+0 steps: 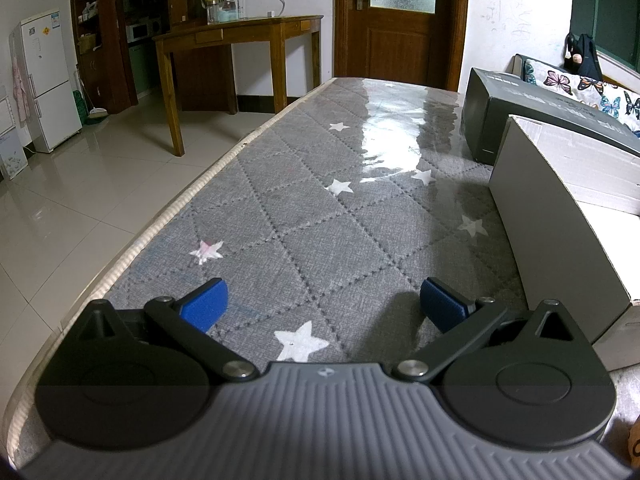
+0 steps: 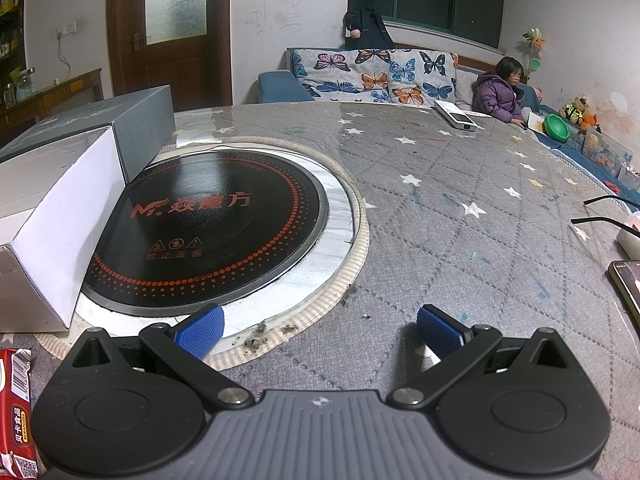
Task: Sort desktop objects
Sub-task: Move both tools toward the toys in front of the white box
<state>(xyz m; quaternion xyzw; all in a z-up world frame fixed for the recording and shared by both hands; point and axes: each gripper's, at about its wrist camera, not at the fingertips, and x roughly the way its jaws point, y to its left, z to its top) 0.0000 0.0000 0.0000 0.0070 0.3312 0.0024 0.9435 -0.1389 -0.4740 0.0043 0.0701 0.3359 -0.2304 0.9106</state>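
My left gripper (image 1: 326,306) is open and empty, low over the grey star-quilted table cover (image 1: 320,208). A white open cardboard box (image 1: 560,216) stands just to its right, with a dark grey box (image 1: 532,116) behind it. My right gripper (image 2: 320,330) is open and empty above the cover, at the near rim of a round black induction hob (image 2: 208,232). The white box (image 2: 52,216) and the grey box (image 2: 132,128) stand to the left of the hob. A red snack packet (image 2: 16,412) lies at the lower left. A phone (image 2: 628,284) lies at the right edge.
A small white box (image 2: 456,114) lies on the far side of the table. Black cables (image 2: 604,220) and a white object sit at the right edge. A person sits on the sofa (image 2: 372,76) behind. The table's left edge (image 1: 168,216) drops to a tiled floor.
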